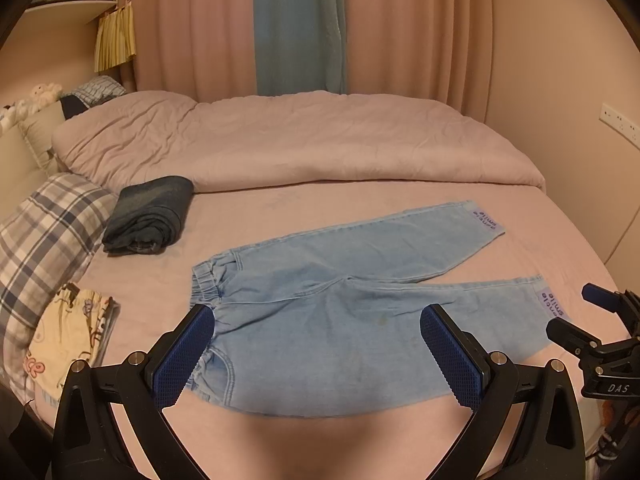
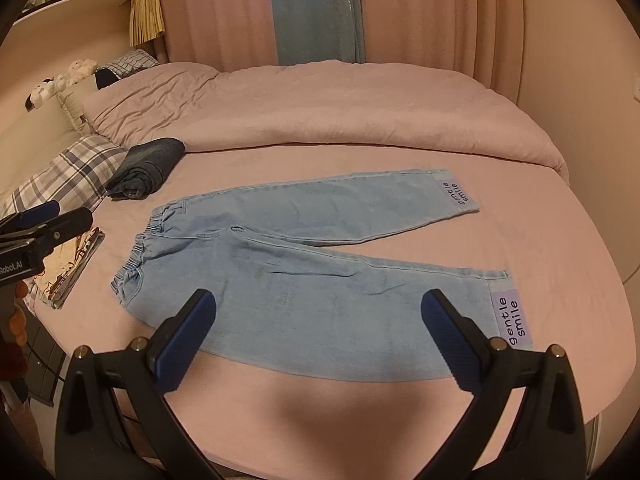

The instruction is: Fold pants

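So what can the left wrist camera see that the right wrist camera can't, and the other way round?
Only the left wrist view shows the wall socket on the right and the full cartoon-print fabric beside the plaid pillow. Only the right wrist view lets you read the "gentle smile" patch upright, and it shows dark drawers beside the bed. Both share the light blue pants spread flat on the pink sheet, the folded dark jeans, the duvet and curtains. Each open claw, left claw and right claw, hovers empty.
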`<state>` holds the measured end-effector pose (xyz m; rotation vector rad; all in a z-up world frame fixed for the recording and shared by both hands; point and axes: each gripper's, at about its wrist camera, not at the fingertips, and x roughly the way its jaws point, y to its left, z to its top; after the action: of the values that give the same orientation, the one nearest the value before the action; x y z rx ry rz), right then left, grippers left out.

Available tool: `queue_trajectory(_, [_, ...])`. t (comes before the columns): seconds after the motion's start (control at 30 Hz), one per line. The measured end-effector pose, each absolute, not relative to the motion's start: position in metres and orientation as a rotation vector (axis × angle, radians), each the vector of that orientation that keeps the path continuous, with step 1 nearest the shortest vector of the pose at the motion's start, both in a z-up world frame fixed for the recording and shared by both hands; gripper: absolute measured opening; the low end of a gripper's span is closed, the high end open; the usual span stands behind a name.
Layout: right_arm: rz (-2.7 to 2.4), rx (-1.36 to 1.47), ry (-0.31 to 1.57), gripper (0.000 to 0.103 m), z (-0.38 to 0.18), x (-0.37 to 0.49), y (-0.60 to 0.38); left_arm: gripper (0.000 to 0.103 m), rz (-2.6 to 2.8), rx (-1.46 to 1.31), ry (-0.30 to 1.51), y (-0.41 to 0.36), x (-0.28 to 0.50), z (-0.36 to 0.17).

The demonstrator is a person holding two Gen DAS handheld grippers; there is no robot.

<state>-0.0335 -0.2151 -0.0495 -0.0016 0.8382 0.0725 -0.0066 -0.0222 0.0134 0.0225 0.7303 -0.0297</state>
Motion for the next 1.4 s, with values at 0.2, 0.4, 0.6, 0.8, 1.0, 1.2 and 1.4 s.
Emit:
queue_trajectory(0.2, [0.078,-0.002,0.838,0.103,-0.048,-0.033,-0.216,0.102,-0.032,0.019,0.727,-0.018,-0.01,0.014])
queue_trajectory(0.4, [0.08,-0.002,0.836,0.103,-0.048,-0.032,-0.215,0.102,-0.037,0.019,0.728,-0.017,-0.009,0.013])
queue_trajectory(0.6, [0.08,-0.002,0.835,0.103,-0.048,-0.033,-0.215,0.102,-0.041,0.016,0.734,-0.013,-0.009,0.011])
queue_trajectory(0.8, [0.078,-0.002,0.835,0.103,-0.048,-0.033,-0.215,0.102,-0.043,0.017,0.734,-0.013,-0.01,0.01])
queue_trajectory(1.0, [0.077,-0.003,0.83,0.103,-0.048,-0.033,-0.215,0.102,-0.045,0.018,0.735,-0.013,-0.011,0.009])
queue_trajectory(1.2, [0.076,-0.003,0.827,0.103,-0.048,-0.034,-0.214,0.102,-0.045,0.016,0.735,-0.013,-0.011,0.009])
queue_trajectory(1.4, [0.076,-0.005,0.829,0.103,-0.047,-0.034,-0.213,0.102,-0.048,0.019,0.736,-0.014,-0.011,0.008])
